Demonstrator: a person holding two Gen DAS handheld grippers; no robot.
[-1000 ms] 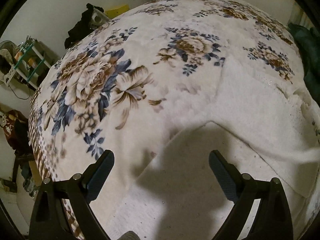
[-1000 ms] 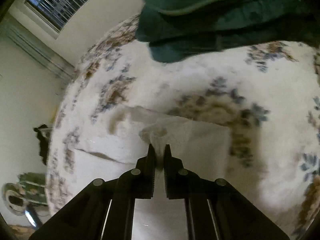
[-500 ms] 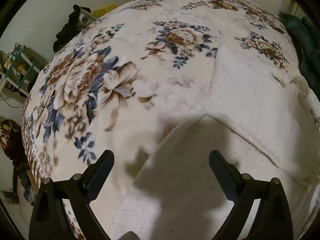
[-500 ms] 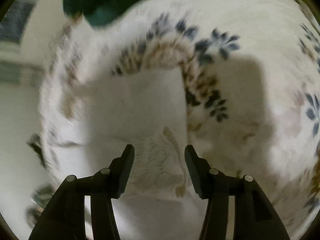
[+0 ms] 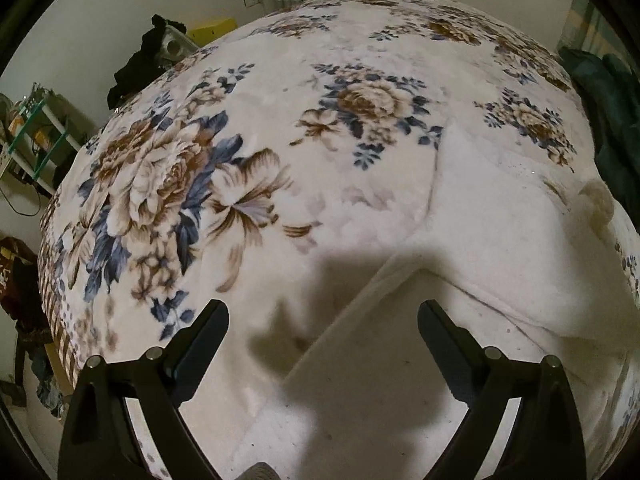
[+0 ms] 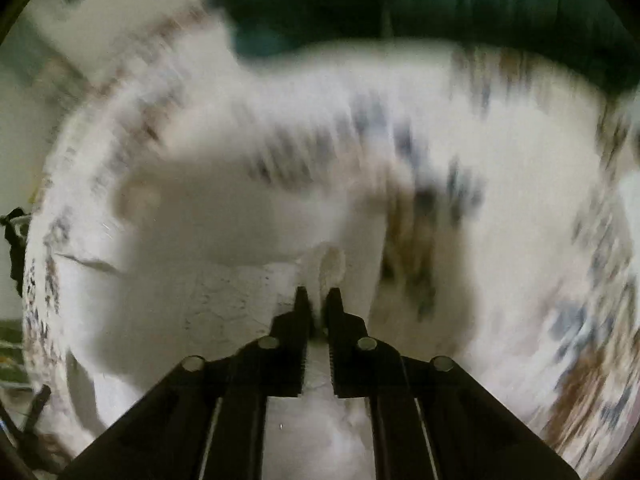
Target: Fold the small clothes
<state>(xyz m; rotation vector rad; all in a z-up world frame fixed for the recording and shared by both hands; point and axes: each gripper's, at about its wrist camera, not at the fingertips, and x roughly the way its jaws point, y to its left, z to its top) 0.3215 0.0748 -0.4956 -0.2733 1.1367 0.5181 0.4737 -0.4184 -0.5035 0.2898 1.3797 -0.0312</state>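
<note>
Dim warm light, fisheye-bent edges, heavy motion blur in right view, soft shadow below

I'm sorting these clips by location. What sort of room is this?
Most likely a bedroom at home. The work surface is a bed under a floral blanket, with a white garment spread on it, a cluttered shelf against the wall and a dark green heap of fabric at the bed's edge.

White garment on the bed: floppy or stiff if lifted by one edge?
Likely floppy: the white garment lies folded over itself with soft creases on the floral blanket. Probably light: the right hand-held gripper seems to have a thin bit pinched. It may cling to the plush blanket and drag instead of sliding.
</note>
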